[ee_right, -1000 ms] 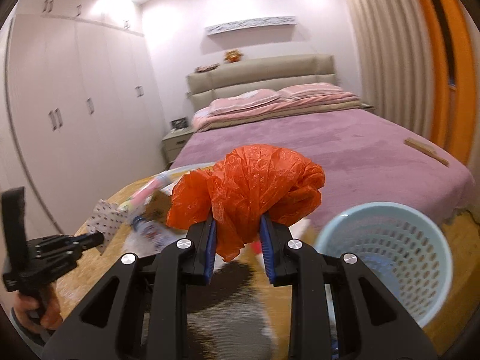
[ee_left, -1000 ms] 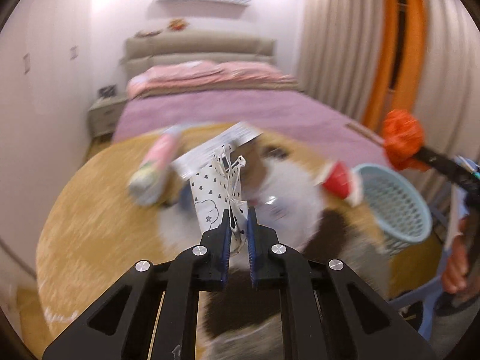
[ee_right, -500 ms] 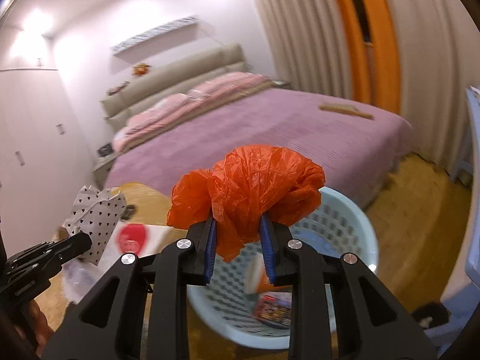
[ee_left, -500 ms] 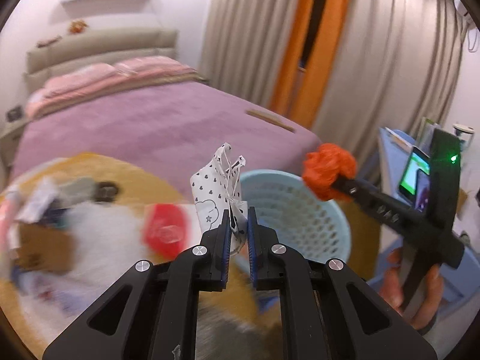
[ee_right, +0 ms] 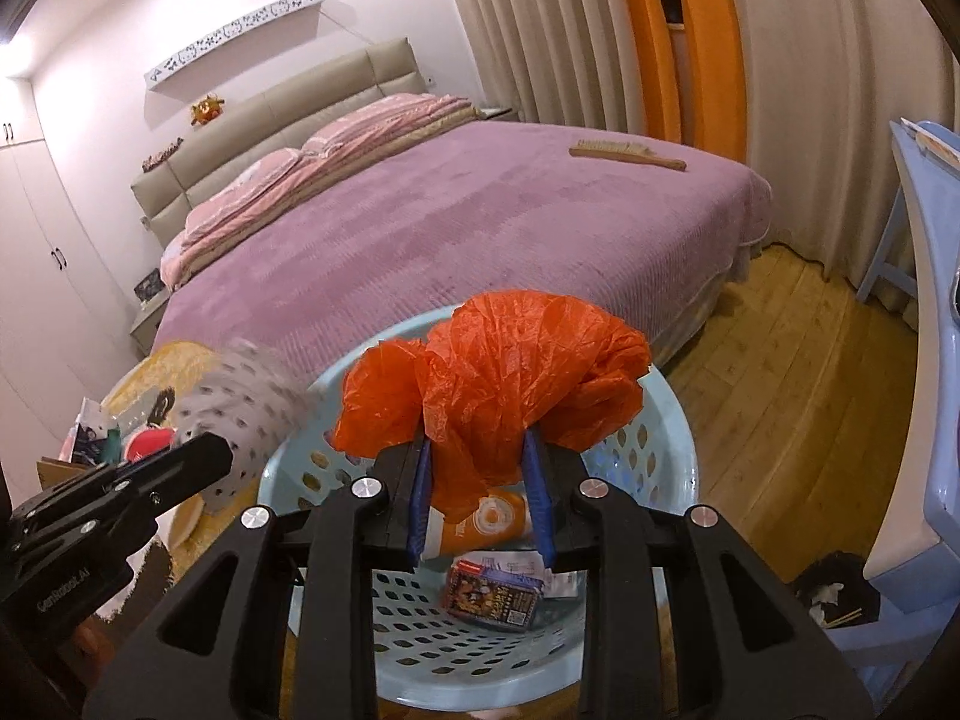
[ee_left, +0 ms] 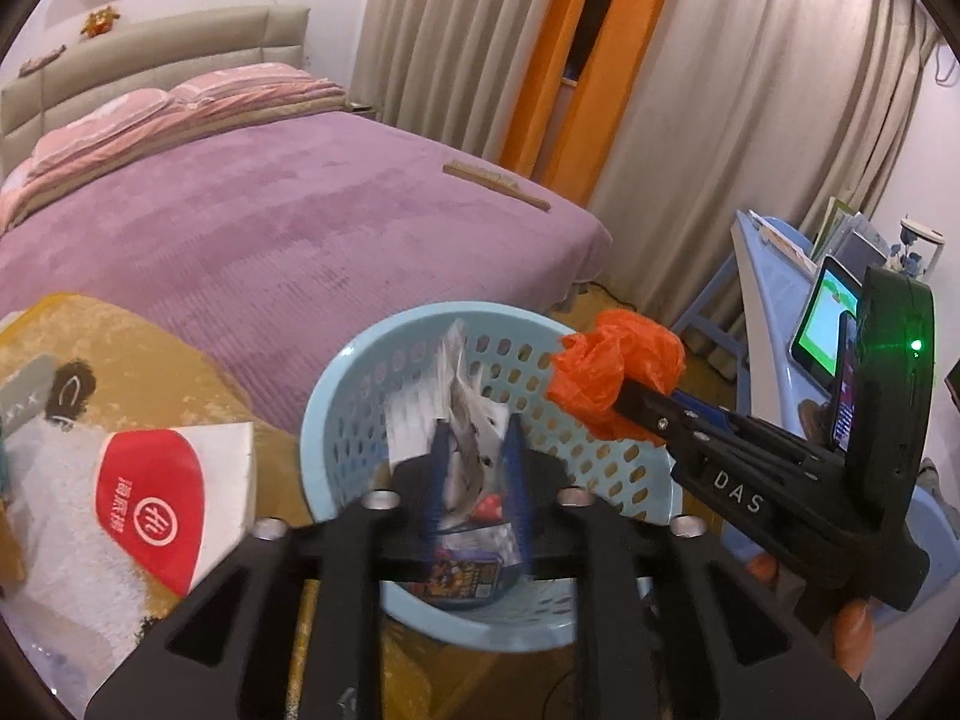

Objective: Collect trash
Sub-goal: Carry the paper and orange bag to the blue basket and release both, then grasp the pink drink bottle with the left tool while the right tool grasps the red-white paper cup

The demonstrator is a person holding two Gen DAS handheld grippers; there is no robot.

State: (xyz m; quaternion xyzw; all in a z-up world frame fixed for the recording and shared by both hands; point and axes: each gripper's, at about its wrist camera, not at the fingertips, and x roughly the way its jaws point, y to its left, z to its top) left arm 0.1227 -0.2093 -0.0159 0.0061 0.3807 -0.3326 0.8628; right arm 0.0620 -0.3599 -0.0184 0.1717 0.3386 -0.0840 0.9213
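Both tools now over basket (ee_left: 336, 384), L tool (ee_left: 477, 468) spreading, dotted paper (ee_left: 462, 420) slipping, R tool (ee_right: 480, 480) loosening on orange bag (ee_right: 510, 360)

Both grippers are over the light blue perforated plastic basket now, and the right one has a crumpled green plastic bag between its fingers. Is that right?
Not quite: the crumpled plastic bag is orange, not green, as the right wrist view shows. The rest holds: both the right gripper and the left gripper are over the light blue perforated plastic basket, and the bag sits between the right one's fingers while its jaws are opening.
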